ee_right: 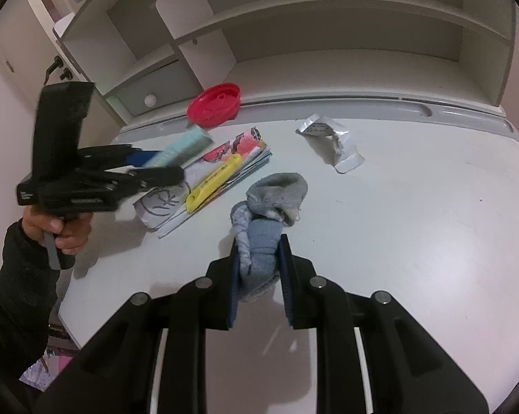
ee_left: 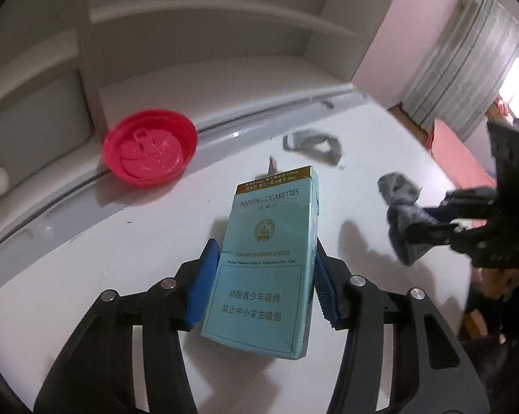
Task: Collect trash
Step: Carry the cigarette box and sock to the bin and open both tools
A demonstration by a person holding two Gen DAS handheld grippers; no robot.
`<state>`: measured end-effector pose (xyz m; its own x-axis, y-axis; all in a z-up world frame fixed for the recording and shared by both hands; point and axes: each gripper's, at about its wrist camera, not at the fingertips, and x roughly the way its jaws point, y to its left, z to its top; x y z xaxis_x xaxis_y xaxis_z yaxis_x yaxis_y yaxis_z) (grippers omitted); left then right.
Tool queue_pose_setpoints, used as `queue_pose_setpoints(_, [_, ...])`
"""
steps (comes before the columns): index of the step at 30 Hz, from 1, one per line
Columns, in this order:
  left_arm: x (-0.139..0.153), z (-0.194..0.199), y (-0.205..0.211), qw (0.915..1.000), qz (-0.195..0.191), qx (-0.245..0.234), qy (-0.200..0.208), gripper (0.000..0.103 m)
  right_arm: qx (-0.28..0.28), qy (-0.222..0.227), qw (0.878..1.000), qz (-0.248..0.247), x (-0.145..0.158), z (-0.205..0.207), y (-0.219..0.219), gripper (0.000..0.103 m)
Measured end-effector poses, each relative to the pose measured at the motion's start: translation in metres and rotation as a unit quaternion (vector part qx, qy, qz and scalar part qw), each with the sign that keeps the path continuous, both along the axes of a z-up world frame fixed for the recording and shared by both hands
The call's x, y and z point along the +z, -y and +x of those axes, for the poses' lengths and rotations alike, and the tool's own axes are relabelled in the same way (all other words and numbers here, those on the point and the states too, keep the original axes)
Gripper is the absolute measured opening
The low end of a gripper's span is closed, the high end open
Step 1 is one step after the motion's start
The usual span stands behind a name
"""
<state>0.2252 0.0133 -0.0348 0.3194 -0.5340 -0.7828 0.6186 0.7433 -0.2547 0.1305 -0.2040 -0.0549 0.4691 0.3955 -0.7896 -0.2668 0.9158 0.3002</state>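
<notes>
A pale blue cigarette pack (ee_left: 273, 207) stands tilted between the blue pads of my left gripper (ee_left: 264, 258), which press on its two long sides. In the right wrist view the same left gripper (ee_right: 156, 165) holds the pack (ee_right: 187, 145) just above the white table (ee_right: 414, 224). My right gripper (ee_right: 259, 245) is shut on a crumpled grey-blue sock (ee_right: 276, 189), whose upper part flops over past the fingertips. From the left wrist view, the right gripper (ee_left: 428, 220) hangs at the right with the sock (ee_left: 397, 193) clear of the table.
A red lid (ee_right: 214, 103) lies at the table's back edge by the white shelf unit (ee_right: 328, 51). A crumpled silvery wrapper (ee_right: 328, 138) sits at the back middle. A colourful printed packet (ee_right: 245, 148) with a yellow object (ee_right: 213, 183) on it lies left of the sock. A hand (ee_right: 59, 231) grips the left tool.
</notes>
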Motion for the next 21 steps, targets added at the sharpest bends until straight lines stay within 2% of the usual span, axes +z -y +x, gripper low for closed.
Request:
queue_pose_setpoints(2, [0.017,-0.008,-0.006,0.9997,-0.017,0.014,0.012,0.051,-0.002,0.002,1.0,0.004,0.002,-0.004,0.004,0.021])
queue_pose_setpoints(5, [0.036,-0.021,-0.008,0.9989,-0.02,0.037,0.02,0.051,-0.006,0.009,1.0,0.002,0.007,-0.014,0.009,0.021])
queue_pose_setpoints(10, [0.053,-0.059,0.031,0.9988,-0.002,0.03,0.038,0.051,-0.029,0.021,0.999,-0.007,0.013,-0.038,0.034,0.021])
queue_pose_setpoints(13, [0.053,-0.087,0.075,0.9976,0.022,0.018,0.064,0.051,-0.068,0.025,0.997,-0.011,0.012,-0.06,0.071,0.021])
queue_pose_setpoints(16, [0.048,-0.116,0.126,0.9973,0.016,-0.012,0.071,0.051,-0.118,0.03,0.992,-0.016,0.01,-0.086,0.117,0.021])
queue_pose_setpoints(21, [0.038,-0.158,0.222,0.9938,0.0,-0.087,0.07,0.051,-0.245,0.027,0.969,-0.027,-0.003,-0.157,0.223,0.021])
